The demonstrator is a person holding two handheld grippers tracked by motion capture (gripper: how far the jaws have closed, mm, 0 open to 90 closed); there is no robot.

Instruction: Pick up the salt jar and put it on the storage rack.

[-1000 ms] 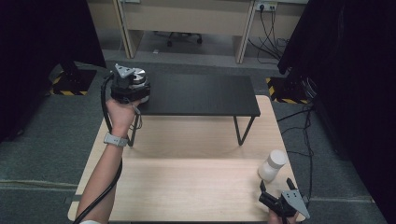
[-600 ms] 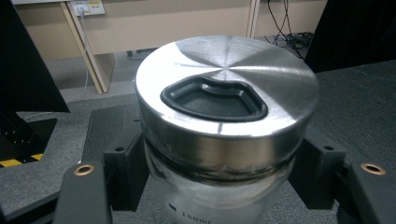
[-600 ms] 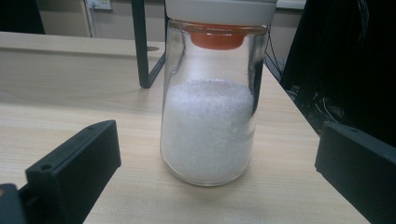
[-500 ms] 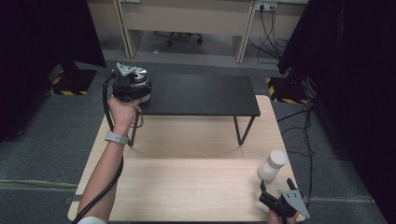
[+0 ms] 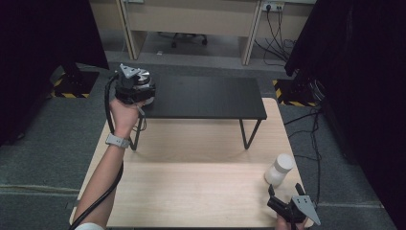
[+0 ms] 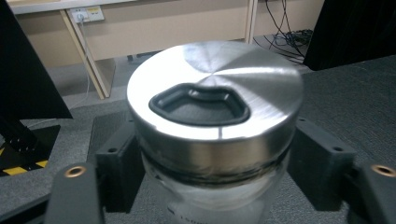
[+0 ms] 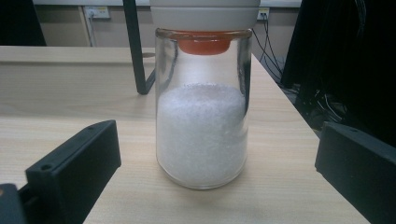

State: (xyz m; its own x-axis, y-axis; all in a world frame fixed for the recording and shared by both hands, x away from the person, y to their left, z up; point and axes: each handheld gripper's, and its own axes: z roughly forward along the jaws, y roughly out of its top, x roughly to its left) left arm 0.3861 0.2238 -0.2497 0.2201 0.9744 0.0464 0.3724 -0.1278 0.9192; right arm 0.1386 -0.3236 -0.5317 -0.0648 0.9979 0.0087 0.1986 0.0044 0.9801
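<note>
The left hand-held gripper (image 6: 212, 186), its jaws just opening, straddles a steel-lidded glass jar (image 6: 215, 121) at the black shelf's (image 5: 206, 96) left end; the right hand-held gripper (image 7: 210, 186) gapes wide around a white-capped glass jar (image 7: 201, 121) of white granules near the wooden table's (image 5: 191, 187) right edge.

Grey carpet floor (image 5: 43, 158) surrounds the wooden table (image 5: 191, 191). Beige desks (image 5: 191, 19) stand beyond. Black curtains (image 5: 354, 72) hang at both sides.

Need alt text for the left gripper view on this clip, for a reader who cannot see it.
A jar with a brushed steel lid stands between the left tool's two black jaws, which have just been opening and sit close on either side. The lid has a dark recessed handle; the glass body below is blurred. Behind lie a dark shelf top, grey floor and pale furniture.
</note>
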